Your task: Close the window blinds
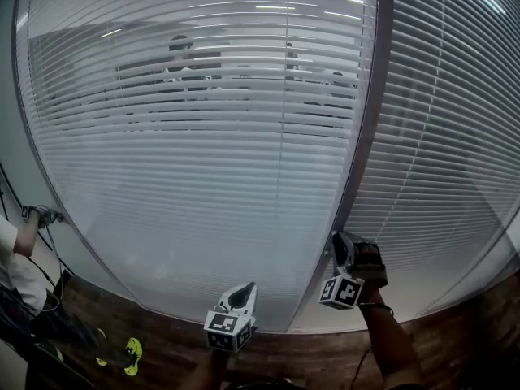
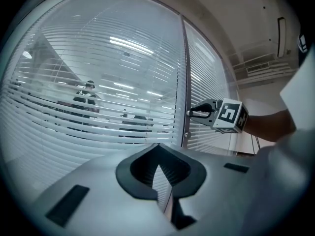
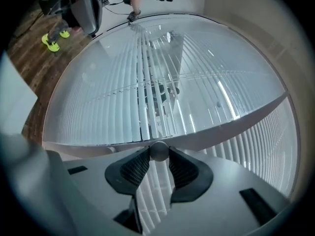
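Observation:
White slatted blinds (image 1: 203, 136) cover the big window, and figures show through the gaps between the upper slats. At the grey upright (image 1: 361, 145) between two panes, my right gripper (image 1: 340, 242) is raised. It is shut on a small round grey knob (image 3: 158, 150), which sits pinched between both pads in the right gripper view. The left gripper view shows that same gripper (image 2: 197, 111) against the upright. My left gripper (image 1: 241, 292) hangs lower, short of the blinds, with its tips (image 2: 158, 146) together and nothing in them.
A second blind panel (image 1: 455, 153) fills the right side. Below the window runs a dark wood-look band (image 1: 162, 340). A person in white (image 1: 15, 258) stands at the far left, near yellow shoes (image 1: 130, 354) and black cables.

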